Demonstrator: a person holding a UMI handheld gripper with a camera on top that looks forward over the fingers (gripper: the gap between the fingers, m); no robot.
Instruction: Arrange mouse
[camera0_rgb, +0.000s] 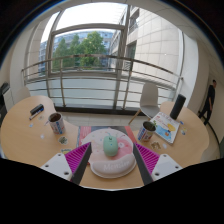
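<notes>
My view looks across a round wooden counter (30, 140) toward a railing and large windows with trees outside.

Left part of the counter: a dark flat object (36, 110) lies near the far-left edge; I cannot tell what it is. Just right of it stands a dark mug (57, 123), upright, with pale cable-like clutter at its base.

Centre: my fingers (111, 158) are spread apart, left pad (77, 157) and right pad (146, 157) well clear of each other. Between them sits a white mouse (110, 160) with a mint-green top, resting on the near edge of the counter. Whether the pads touch its sides I cannot tell; a gap seems to show at each side. The mouse sits partly on a pink mat (95, 132) that runs away beyond the fingers.

Right part: a second dark cup (147, 130), upright, just beyond the right finger. Further right, a colourful booklet (166, 127) lies flat near the counter's right edge. Behind it a white chair (149, 97) stands off the counter.
</notes>
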